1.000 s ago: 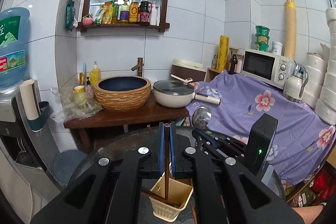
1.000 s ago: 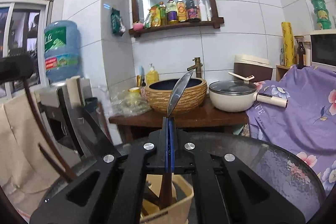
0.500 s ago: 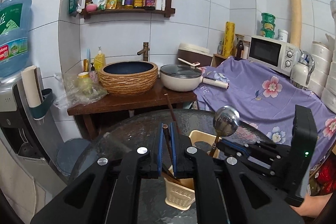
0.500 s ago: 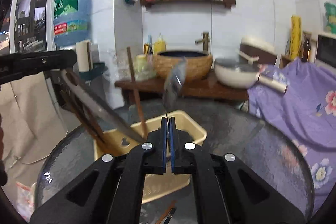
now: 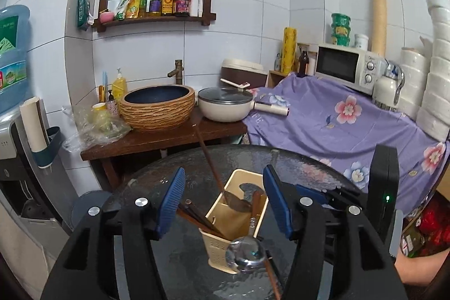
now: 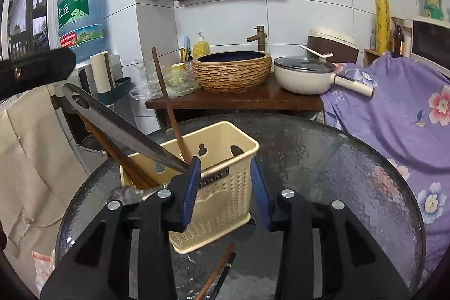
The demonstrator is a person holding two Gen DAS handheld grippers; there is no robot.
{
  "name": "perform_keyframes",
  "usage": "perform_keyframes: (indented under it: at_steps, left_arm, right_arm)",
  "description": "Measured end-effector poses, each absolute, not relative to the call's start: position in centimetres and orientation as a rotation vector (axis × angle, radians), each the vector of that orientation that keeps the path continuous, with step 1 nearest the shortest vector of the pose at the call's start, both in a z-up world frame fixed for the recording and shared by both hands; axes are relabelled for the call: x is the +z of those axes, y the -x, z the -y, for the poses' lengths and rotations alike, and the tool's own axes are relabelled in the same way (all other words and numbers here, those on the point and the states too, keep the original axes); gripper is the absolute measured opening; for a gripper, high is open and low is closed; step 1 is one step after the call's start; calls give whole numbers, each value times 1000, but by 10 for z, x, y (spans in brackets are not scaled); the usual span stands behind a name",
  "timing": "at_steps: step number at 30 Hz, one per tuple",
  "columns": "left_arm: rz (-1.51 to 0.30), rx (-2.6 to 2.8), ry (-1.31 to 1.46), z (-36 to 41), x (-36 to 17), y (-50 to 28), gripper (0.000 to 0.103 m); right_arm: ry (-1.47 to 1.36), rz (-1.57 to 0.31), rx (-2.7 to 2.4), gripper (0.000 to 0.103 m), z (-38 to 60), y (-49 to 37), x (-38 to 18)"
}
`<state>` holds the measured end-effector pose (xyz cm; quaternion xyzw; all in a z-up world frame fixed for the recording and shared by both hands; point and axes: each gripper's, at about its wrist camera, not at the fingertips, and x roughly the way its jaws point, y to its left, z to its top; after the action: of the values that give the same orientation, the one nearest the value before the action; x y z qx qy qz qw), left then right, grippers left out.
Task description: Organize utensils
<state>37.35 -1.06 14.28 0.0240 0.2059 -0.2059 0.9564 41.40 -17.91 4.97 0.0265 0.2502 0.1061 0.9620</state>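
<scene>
Utensils are collecting in the cream perforated plastic utensil basket (image 5: 228,227), which is standing near the middle of the round dark glass desk (image 6: 323,159). Dark wooden chopsticks (image 5: 209,165) are leaning out of it, a steel ladle (image 6: 121,131) is slanting up over its left rim in the right wrist view, and a steel spoon (image 5: 245,255) is hanging its bowl over the near edge.

The left hand-held gripper (image 5: 225,204) is opening, its blue pads spread on either side of the basket with nothing pressed between them; the chopstick between them is standing free. The right hand-held gripper (image 6: 226,187) is opening too, its pads framing the basket's near corner without gripping it. Both appear to be letting go of pieces just delivered.

Most of the sorting seems done, but a loose brown chopstick (image 6: 216,272) and a dark stick beside it are lying on the glass just in front of the basket, waiting to be picked up.

Around the basket the glass is offering open room to the right and behind. The desk rim is curving close to the purple flowered cloth (image 6: 393,108) on the right and the brown wooden washstand (image 6: 233,103) behind, so wide swings there are looking risky.
</scene>
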Motion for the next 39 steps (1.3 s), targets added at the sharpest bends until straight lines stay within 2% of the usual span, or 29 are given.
perform_keyframes:
  at_steps: [7,17,26,35,39]
  left_arm:
    - [-393,-417,49,-4,147,-358,56]
    - [-354,-345,57,-24,124,-307,56]
    - [-404,-316,70,-44,105,-303,56]
    - [-417,-304,70,-52,96,-298,56]
    - [-426,-311,76,-52,94,-298,56]
  right_arm:
    - [-14,-523,296,46,178,-391,43]
    - [-209,-648,615,46,139,-371,20]
    - [-34,-603,568,42,91,-375,18]
    - [-60,-462,513,42,119,-404,73]
    - [-53,-485,445,42,141,-437,91]
